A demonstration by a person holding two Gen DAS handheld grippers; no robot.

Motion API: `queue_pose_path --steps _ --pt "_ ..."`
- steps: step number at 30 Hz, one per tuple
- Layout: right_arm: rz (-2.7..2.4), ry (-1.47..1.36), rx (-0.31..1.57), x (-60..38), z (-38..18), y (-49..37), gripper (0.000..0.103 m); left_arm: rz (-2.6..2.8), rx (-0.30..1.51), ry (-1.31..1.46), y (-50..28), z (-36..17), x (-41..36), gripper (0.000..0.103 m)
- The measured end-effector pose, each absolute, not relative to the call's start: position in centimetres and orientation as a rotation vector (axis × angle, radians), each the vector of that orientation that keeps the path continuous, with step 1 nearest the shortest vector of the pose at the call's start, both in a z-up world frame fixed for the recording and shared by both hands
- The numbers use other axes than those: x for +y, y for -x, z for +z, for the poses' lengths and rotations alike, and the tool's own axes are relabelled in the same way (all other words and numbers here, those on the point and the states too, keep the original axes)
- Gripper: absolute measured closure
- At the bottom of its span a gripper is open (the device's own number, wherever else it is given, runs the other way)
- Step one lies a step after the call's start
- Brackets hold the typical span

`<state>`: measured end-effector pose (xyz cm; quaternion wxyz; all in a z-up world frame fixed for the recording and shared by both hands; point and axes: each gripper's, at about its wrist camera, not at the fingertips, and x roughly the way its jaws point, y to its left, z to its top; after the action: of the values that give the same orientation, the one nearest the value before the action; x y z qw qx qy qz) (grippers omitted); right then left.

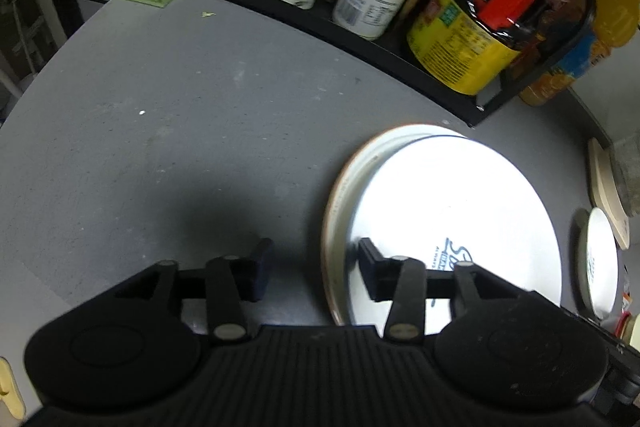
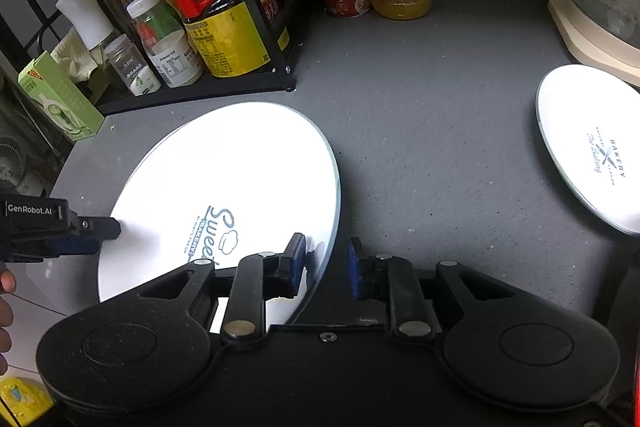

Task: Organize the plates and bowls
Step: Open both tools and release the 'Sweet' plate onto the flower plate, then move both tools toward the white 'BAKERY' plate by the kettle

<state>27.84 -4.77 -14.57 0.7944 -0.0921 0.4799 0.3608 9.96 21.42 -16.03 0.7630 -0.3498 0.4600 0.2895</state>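
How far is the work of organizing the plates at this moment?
Done: the Sweet plate lies on a larger plate. In hand: both open grippers, left and right, straddle that plate's opposite edges. Left: the Bakery plate sits apart by the kettle base.

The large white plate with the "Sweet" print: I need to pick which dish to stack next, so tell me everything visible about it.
The large white plate is round, glossy and ceramic-looking, with dark blue "Sweet" lettering and a thin dark rim line. It lies on top of another plate with a brownish rim, offset so that rim peeks out, on the grey countertop beside the black condiment rack. The right gripper straddles its near edge, jaws open; the left gripper straddles the opposite edge, also open. No chips or food show.
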Motion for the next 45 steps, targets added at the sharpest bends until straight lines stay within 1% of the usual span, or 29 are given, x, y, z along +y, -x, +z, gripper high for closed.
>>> queue_pose_path --steps 3,8,12,14,15,16,20,21,22,24,26,29,34,42,45 --pt "0.774 0.198 1.043 -4.6 -14.8 -28.0 0.075 0.639 0.991 0.765 -9.7 -16.2 21.8 0.053" --pt "0.784 0.228 1.057 -3.8 -15.1 -27.9 0.074 0.669 0.988 0.732 -9.9 -16.0 22.0 0.053" --pt "0.789 0.224 1.055 -4.0 -14.6 -27.9 0.071 0.672 1.003 0.718 -10.2 -15.8 22.3 0.053" --pt "0.802 0.201 1.059 -4.3 -14.1 -28.0 0.065 0.681 1.004 0.704 -10.4 -15.6 22.2 0.053" --pt "0.804 0.189 1.06 -4.4 -13.8 -28.1 0.056 0.681 1.001 0.701 -10.4 -15.4 22.1 0.053" --pt "0.804 0.181 1.057 -4.6 -13.5 -28.2 0.049 0.677 0.997 0.703 -10.5 -15.1 22.1 0.053" --pt "0.81 0.155 1.038 -5.4 -12.2 -28.4 0.041 0.654 0.967 0.704 -11.1 -14.0 21.4 0.052" --pt "0.807 0.145 1.035 -5.6 -11.8 -28.5 0.034 0.645 0.962 0.699 -11.4 -13.8 21.2 0.052" --pt "0.803 0.138 1.03 -5.9 -11.5 -28.6 0.031 0.637 0.96 0.692 -11.8 -13.5 21.0 0.052" --pt "0.793 0.128 1.015 -6.4 -10.9 -28.8 0.019 0.617 0.954 0.691 -12.5 -13.0 20.7 0.044" --pt "0.788 0.113 1.008 -6.9 -10.3 -29.1 0.014 0.594 0.949 0.695 -13.1 -12.5 20.3 0.028" --pt "0.77 0.103 0.999 -7.7 -9.4 -29.5 0.006 0.558 0.947 0.675 -14.3 -11.7 19.4 0.015" --pt "0.746 0.071 0.975 -9.3 -7.8 -30.2 0.0 0.463 0.981 0.628 -17.1 -11.0 17.6 0.012" --pt "0.647 0.041 0.947 -12.9 -6.1 -31.8 0.0 0.344 1.005 0.572 -20.8 -10.5 13.9 0.011" --pt "0.604 0.017 0.936 -14.6 -5.5 -32.4 0.0 0.306 1.013 0.555 -22.1 -10.6 12.6 0.005"
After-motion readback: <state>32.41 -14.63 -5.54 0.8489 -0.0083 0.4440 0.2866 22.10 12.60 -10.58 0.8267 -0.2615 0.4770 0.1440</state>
